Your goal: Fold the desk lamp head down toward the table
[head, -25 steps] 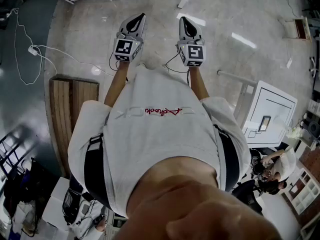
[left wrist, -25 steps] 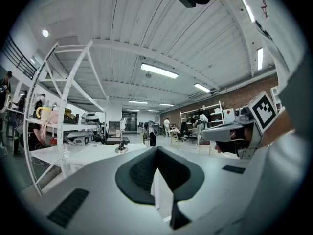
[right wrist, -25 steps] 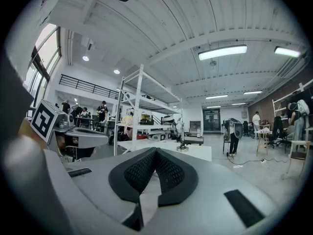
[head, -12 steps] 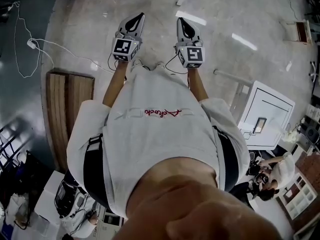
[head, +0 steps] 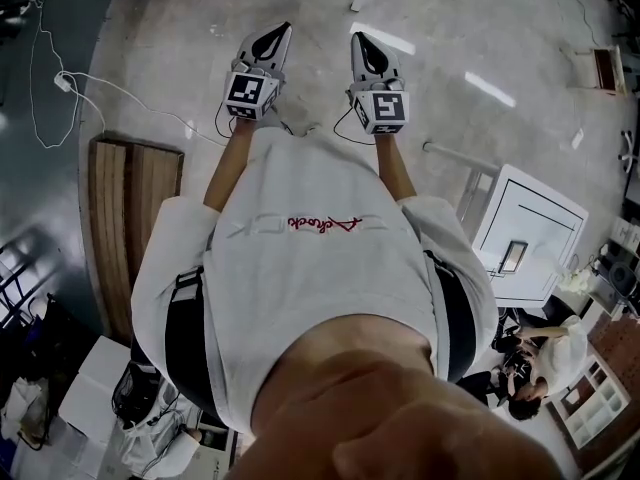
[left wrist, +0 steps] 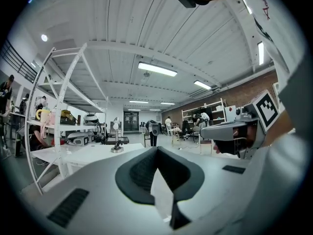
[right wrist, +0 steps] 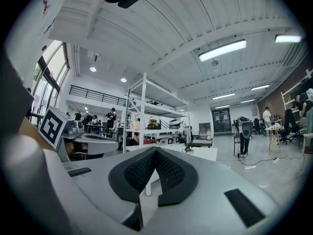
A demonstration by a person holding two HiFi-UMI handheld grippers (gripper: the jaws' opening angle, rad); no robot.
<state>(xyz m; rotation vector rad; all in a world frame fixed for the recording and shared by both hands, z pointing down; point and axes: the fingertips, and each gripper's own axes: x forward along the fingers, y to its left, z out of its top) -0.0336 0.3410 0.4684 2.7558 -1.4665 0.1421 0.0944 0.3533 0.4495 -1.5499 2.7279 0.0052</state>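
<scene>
Both grippers are held out level in front of the person's body, side by side over the bare floor. The left gripper (head: 277,34) is shut with nothing between its pads, and so is the right gripper (head: 363,44). In the left gripper view the shut jaws (left wrist: 156,149) point across the room at a small desk lamp (left wrist: 116,140), which stands far off on a white table (left wrist: 83,153). The right gripper view shows its shut jaws (right wrist: 155,150) and the same lamp (right wrist: 188,142), small and distant, on that table (right wrist: 200,153).
A wooden pallet (head: 130,208) lies on the floor at the left, with a white cable (head: 60,83) beyond it. A white table (head: 530,233) stands at the right. A tall white rack (left wrist: 58,106) stands by the lamp's table. People sit and stand around the room.
The floor, the pallet and the white table have slid slightly in the head view as the person walks. Both grippers keep their place in front of the body and stay shut.
</scene>
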